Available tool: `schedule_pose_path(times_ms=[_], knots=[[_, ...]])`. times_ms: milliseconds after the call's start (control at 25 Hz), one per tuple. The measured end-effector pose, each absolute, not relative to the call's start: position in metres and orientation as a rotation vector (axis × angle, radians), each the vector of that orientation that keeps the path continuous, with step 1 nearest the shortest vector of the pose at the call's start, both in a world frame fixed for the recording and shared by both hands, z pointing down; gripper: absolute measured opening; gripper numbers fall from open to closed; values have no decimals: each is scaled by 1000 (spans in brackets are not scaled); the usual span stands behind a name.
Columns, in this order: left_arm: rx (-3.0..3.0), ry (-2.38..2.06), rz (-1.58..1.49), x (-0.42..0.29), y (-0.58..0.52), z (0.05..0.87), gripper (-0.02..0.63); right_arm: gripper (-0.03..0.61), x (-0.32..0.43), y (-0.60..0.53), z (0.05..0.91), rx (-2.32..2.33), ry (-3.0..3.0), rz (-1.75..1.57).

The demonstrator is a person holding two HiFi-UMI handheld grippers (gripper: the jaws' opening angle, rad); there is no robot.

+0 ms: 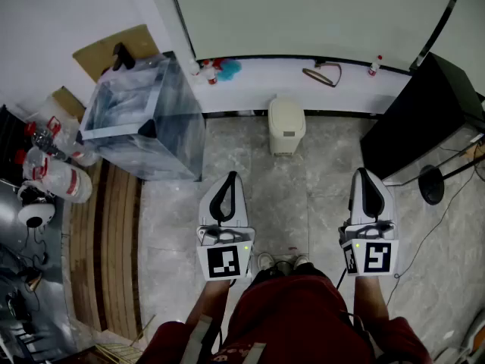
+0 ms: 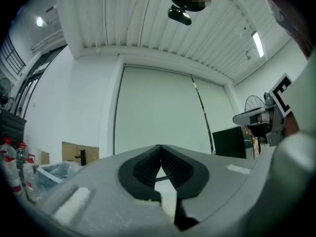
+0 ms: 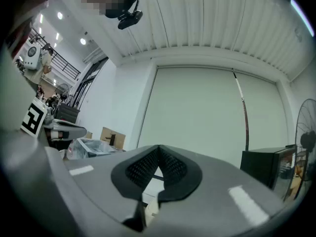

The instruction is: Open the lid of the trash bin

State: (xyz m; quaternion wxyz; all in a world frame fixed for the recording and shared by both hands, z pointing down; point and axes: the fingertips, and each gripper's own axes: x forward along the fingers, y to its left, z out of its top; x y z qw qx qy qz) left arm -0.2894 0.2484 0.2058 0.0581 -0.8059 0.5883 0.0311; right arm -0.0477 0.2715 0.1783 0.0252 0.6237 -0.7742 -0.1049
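Beige trash bin (image 1: 286,131) is sitting with its lid (image 1: 286,112) down, while left claw (image 1: 229,179) and right claw (image 1: 361,174) are hovering well short of it, both pinched closed and empty.

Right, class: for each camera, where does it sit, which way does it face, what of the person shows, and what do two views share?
Head view: on the person's head, facing steeply down at floor and trash bin; shows forearms, left gripper, right gripper, shoes.
Left gripper view: on the left gripper, facing level along shut jaws at the pale wall; right gripper at right edge.
Right gripper view: on the right gripper, likewise; left gripper at left edge.
Shared: both gripper views show the black cabinet.
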Motion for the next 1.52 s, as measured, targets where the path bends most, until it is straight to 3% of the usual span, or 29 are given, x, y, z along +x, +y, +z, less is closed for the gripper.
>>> schedule_pose_path(times_ms=[920, 1520], knots=[[-2382, 1809, 61, -175, 394, 172, 5, 0, 52, 397, 160, 1899, -2549, -356], [-2342, 1838, 80, -140, 421, 168, 5, 0, 87, 419, 161, 1883, -2575, -365]])
